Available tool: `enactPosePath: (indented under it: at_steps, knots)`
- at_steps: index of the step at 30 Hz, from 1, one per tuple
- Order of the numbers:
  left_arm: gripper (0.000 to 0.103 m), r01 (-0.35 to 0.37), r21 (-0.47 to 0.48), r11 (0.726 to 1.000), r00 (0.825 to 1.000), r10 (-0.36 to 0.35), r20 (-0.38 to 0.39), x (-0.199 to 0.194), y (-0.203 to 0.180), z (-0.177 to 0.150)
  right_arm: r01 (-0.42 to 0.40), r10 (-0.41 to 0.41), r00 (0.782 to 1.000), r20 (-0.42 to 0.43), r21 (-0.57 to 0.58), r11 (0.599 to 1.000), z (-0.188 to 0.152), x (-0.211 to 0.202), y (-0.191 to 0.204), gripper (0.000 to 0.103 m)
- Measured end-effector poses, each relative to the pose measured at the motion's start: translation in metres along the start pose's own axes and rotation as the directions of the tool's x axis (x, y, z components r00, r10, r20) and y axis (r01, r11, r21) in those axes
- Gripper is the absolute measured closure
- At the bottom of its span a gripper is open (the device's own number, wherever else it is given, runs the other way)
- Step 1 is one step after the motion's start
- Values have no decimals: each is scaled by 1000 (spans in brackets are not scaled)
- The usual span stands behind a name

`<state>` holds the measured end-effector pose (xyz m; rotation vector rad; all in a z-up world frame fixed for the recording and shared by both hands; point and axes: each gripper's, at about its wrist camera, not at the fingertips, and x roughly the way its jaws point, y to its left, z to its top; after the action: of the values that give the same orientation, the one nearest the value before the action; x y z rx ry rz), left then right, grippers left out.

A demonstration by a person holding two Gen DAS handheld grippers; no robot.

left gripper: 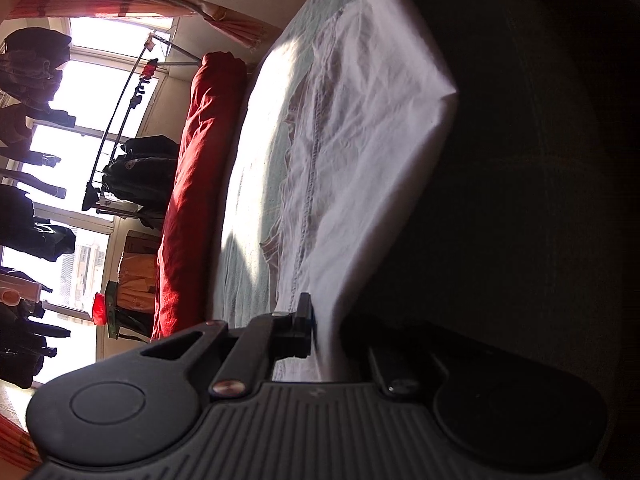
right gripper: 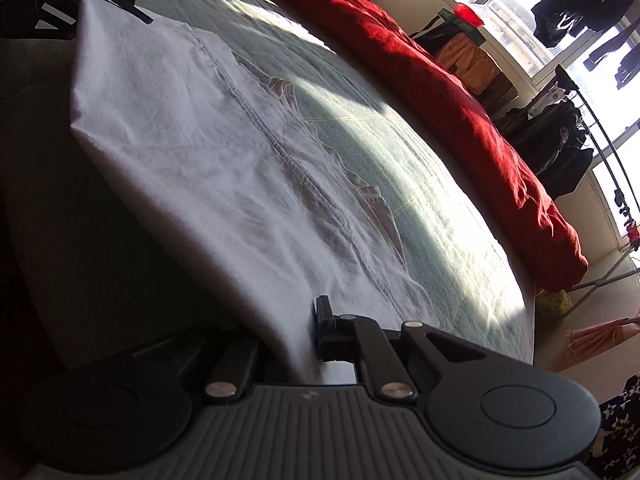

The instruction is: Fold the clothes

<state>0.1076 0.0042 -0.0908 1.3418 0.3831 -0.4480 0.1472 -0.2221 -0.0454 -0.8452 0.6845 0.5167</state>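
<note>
A white garment (left gripper: 360,128) lies across a pale green bed cover (left gripper: 256,168), with a stitched seam running along it. My left gripper (left gripper: 320,332) is shut on one corner of the garment's near edge and lifts it off the bed. My right gripper (right gripper: 308,336) is shut on the other corner of the same edge (right gripper: 192,152). The edge is stretched taut between them. The left gripper also shows in the right wrist view (right gripper: 80,4) at the top left, holding the far corner. The underside of the lifted cloth is dark and hides each gripper's second finger.
A rolled red duvet (right gripper: 460,100) lies along the far side of the bed (right gripper: 400,152). Beyond it stand a clothes rack with dark clothes (right gripper: 560,148), orange boxes (right gripper: 476,64) and bright windows (left gripper: 92,92). Sunlight falls across the bed cover.
</note>
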Motion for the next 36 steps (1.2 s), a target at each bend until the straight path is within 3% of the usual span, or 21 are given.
enactPosePath:
  at_steps: [4,8,12,17,20,21,24,27,31,34,36]
  knots:
    - [92,51,-32,998,998,-52,-26,-3,-12,-6,-30,30,999,-38,-10,999,-14,4,12,83]
    - [90,97,-90,991,994,-101,-47,-19,-18,-18,-49,50,997,-52,11,999,-29,-7,12,73]
    - [90,147,-181,972,985,-160,-59,-40,-9,-31,-59,67,994,-85,87,994,-53,-23,4,70]
    - [90,201,-374,905,971,-235,-45,-60,28,-43,-94,120,989,-87,265,960,-77,-44,-24,70]
    - [86,228,-506,832,968,-250,25,-58,60,-38,-124,142,990,-21,375,919,-78,-53,-48,70]
    - [81,247,-551,797,964,-262,53,-55,68,-38,-128,142,990,-4,405,905,-76,-53,-54,65]
    - [61,339,-685,645,933,-322,159,-36,81,-37,-152,141,988,62,544,825,-74,-45,-78,60]
    - [59,417,-774,477,896,-358,262,-16,93,-37,-228,200,972,121,678,698,-84,-24,-99,60]
    - [49,435,-799,416,880,-385,279,2,93,-34,-287,248,951,182,819,497,-107,11,-130,60]
    - [37,446,-802,398,871,-399,287,11,96,-32,-304,280,937,207,879,368,-124,37,-146,57]
    - [36,450,-803,391,867,-406,288,15,97,-31,-315,306,925,224,903,291,-135,54,-153,56]
